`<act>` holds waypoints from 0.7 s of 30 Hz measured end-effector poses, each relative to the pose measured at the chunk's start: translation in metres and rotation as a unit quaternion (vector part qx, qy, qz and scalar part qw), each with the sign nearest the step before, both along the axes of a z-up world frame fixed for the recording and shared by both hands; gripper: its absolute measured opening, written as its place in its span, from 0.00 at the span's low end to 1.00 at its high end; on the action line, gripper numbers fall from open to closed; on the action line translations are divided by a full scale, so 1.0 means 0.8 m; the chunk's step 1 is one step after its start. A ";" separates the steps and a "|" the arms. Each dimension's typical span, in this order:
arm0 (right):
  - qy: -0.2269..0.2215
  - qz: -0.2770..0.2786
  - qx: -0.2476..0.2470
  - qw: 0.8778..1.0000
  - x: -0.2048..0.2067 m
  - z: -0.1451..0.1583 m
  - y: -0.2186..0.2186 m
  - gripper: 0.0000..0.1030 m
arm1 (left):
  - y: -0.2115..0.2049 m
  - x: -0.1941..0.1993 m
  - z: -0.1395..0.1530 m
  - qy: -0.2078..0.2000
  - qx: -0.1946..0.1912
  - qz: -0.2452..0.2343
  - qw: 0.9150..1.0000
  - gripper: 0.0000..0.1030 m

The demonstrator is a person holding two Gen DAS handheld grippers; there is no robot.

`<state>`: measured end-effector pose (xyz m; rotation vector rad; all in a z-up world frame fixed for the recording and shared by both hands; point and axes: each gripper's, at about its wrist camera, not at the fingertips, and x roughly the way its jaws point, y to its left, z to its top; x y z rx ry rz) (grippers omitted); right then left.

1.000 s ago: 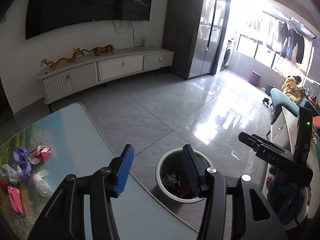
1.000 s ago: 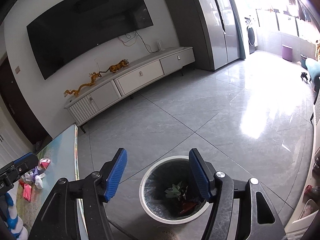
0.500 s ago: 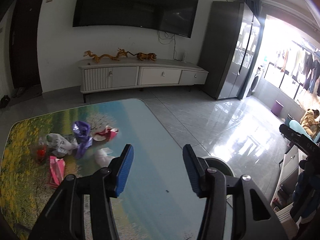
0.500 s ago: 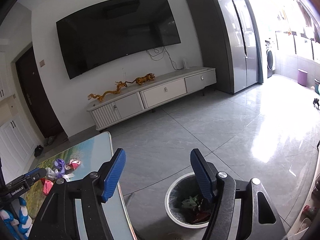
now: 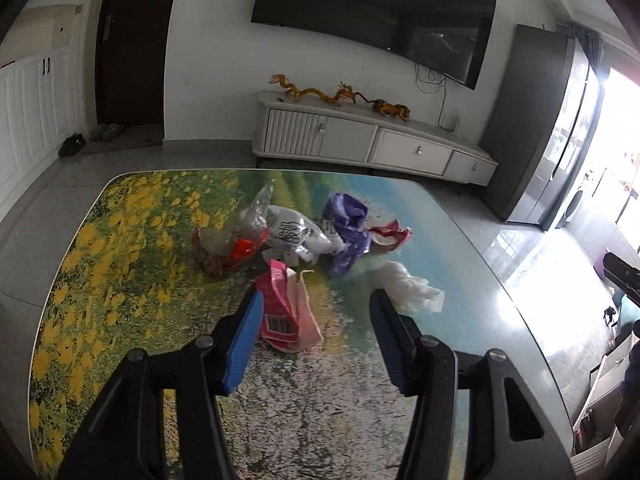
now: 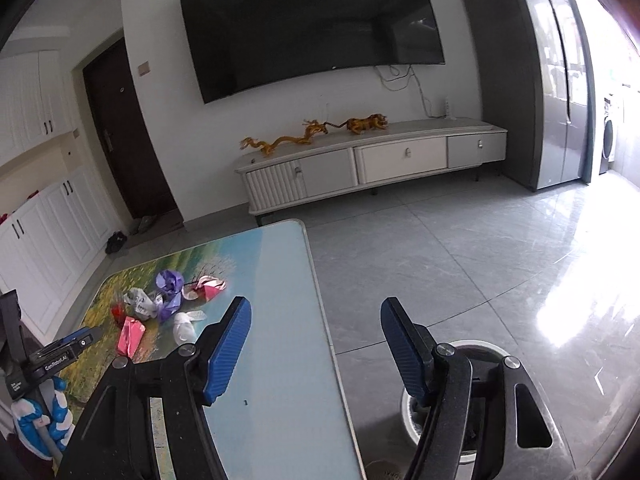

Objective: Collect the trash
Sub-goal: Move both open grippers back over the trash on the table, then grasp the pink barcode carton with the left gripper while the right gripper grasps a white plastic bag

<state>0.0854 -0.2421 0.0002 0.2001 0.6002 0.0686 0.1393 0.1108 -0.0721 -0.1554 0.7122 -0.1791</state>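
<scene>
Several pieces of trash lie together on the flower-print table: a pink packet, a white tissue, a purple wrapper, a white printed bag and a red-and-clear wrapper. My left gripper hovers over the table just short of the pink packet; its jaws are opening and the pads touch nothing. My right gripper is open and empty above the table's right edge. The round bin stands on the floor under its right finger, mostly hidden. The trash pile shows far left.
A white TV cabinet with golden figurines runs along the far wall under a wall-mounted TV. A tall dark cabinet stands at the right. Grey tiled floor lies between table and cabinet. Shoes sit by the door.
The left gripper swung left from above the bin to over the table, close to the trash. The right gripper also swung left, so the bin slid to the lower right. Both stayed empty.
</scene>
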 end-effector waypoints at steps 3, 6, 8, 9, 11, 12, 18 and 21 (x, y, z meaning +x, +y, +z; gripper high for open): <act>0.023 0.041 -0.004 0.999 0.031 -0.025 0.036 0.63 | 0.003 0.012 -0.013 0.011 0.000 0.001 1.000 0.52; 0.046 0.084 -0.007 0.995 0.065 -0.048 0.073 0.63 | 0.003 0.031 -0.029 0.026 -0.001 0.004 1.000 0.52; 0.060 0.113 -0.008 0.992 0.086 -0.065 0.099 0.63 | 0.002 0.043 -0.038 0.034 0.001 0.005 0.999 0.52; 0.066 0.129 -0.010 0.989 0.097 -0.072 0.113 0.63 | 0.001 0.048 -0.042 0.037 0.002 0.005 0.999 0.52; 0.074 0.153 -0.011 0.985 0.110 -0.082 0.132 0.63 | 0.001 0.060 -0.049 0.042 0.004 0.008 0.999 0.52; 0.077 0.165 -0.011 0.983 0.117 -0.087 0.142 0.63 | 0.002 0.064 -0.052 0.043 0.003 0.011 0.999 0.52; 0.095 0.215 -0.011 0.972 0.149 -0.111 0.186 0.63 | 0.005 0.080 -0.067 0.056 -0.005 0.014 0.998 0.51; 0.102 0.227 -0.009 0.969 0.158 -0.120 0.198 0.63 | 0.004 0.083 -0.070 0.059 -0.004 0.009 0.998 0.51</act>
